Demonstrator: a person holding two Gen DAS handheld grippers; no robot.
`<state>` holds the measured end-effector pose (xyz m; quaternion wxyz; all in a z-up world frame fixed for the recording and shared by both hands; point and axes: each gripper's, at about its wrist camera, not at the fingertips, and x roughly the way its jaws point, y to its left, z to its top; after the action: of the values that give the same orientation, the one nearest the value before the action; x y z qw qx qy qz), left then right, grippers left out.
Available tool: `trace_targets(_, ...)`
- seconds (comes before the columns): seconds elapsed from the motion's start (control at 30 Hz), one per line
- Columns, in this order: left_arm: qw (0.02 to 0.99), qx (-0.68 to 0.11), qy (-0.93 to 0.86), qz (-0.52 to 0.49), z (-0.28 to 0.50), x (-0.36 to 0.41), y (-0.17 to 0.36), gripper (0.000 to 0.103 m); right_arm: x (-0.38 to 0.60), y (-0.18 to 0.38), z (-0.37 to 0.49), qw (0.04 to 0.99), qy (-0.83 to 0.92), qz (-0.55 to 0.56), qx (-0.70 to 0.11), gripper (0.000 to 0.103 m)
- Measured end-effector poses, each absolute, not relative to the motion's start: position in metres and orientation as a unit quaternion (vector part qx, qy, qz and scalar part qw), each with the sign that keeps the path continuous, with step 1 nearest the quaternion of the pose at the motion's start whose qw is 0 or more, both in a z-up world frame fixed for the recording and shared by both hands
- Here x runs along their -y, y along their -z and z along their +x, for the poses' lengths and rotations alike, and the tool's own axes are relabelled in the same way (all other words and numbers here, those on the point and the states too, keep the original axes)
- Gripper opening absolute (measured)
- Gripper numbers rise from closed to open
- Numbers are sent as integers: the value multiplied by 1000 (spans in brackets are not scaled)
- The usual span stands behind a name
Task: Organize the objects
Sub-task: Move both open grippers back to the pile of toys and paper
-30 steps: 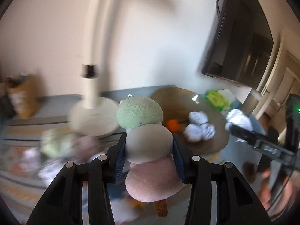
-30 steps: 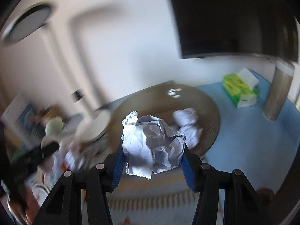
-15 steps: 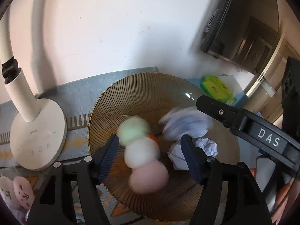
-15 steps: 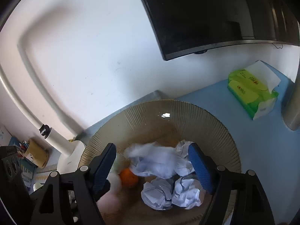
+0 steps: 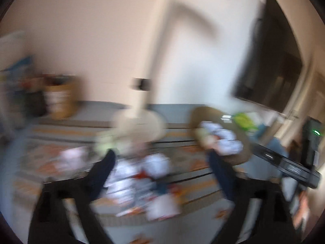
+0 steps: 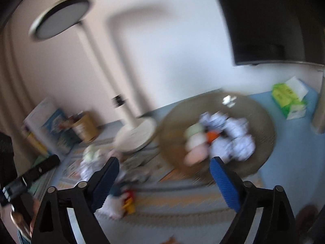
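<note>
Both my grippers just finished opening up, left gripper and right gripper gaping, nothing between the jaws. The plush stack and paper balls sit in the woven tray.

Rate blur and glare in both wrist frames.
Left wrist: heavy motion blur, round brown woven basket and table clutter smeared. Right wrist: milder blur, crumpled white paper balls still readable, small glare spot on the basket's far rim; fisheye bends the white lamp pole.

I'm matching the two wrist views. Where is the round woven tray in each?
Left wrist: woven tray sits right of centre, just past the right finger, blurred.
Right wrist: woven tray sits right of centre, holding crumpled paper balls.
Shared landmark: the white lamp base, left of it.
</note>
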<state>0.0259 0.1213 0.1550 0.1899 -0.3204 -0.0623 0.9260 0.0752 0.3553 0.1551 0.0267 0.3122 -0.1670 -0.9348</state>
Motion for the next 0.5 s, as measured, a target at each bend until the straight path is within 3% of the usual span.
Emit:
trace_targets(0.23, 41, 40, -934, -353, 41, -8, -90, 102, -296, -80, 85, 40, 923, 341, 176, 99)
trace_targets(0.5, 41, 95, -913, -395, 26, 23, -26, 102, -277, -66, 76, 6, 930, 348, 120, 99)
